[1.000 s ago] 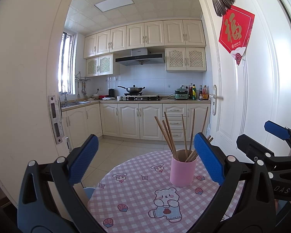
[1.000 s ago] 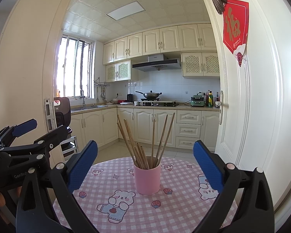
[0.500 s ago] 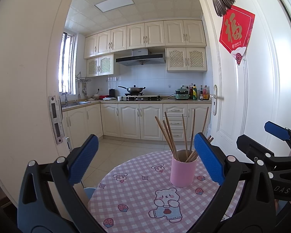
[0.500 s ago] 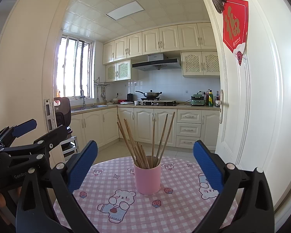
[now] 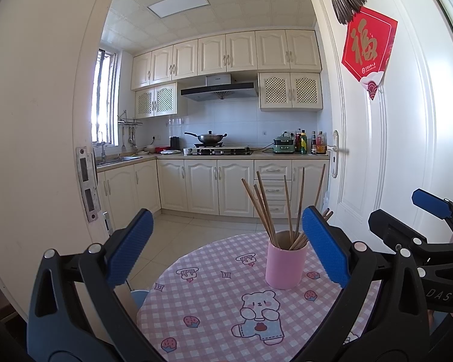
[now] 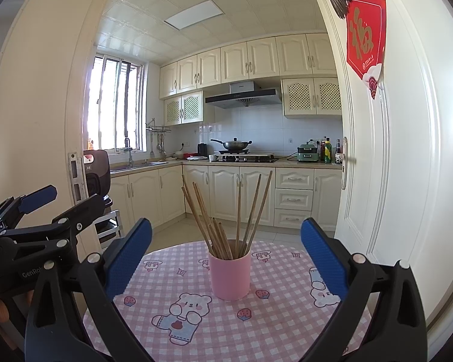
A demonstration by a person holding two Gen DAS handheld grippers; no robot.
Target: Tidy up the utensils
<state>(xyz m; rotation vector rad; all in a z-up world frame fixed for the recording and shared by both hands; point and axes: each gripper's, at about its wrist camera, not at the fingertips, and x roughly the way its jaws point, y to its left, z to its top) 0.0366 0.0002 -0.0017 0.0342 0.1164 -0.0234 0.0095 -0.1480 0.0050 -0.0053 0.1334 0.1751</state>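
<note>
A pink cup [image 5: 284, 264] [image 6: 230, 273] stands upright on a round table with a pink checked cloth [image 5: 214, 301] [image 6: 256, 325]. Several wooden chopsticks [image 5: 264, 208] [image 6: 217, 229] stand in it, fanned out. My left gripper [image 5: 226, 249] is open and empty, held above the table's near edge, left of the cup. My right gripper [image 6: 226, 256] is open and empty, facing the cup, which sits between its blue pads at a distance. Each gripper shows at the edge of the other's view: the right one [image 5: 432, 211] and the left one [image 6: 39, 199].
A white door [image 5: 407, 150] [image 6: 392, 166] stands open close to the table's right. A door frame [image 5: 45, 150] is on the left. A blue stool [image 5: 139, 297] sits by the table's left edge. Kitchen cabinets [image 5: 220, 184] and a tiled floor lie beyond.
</note>
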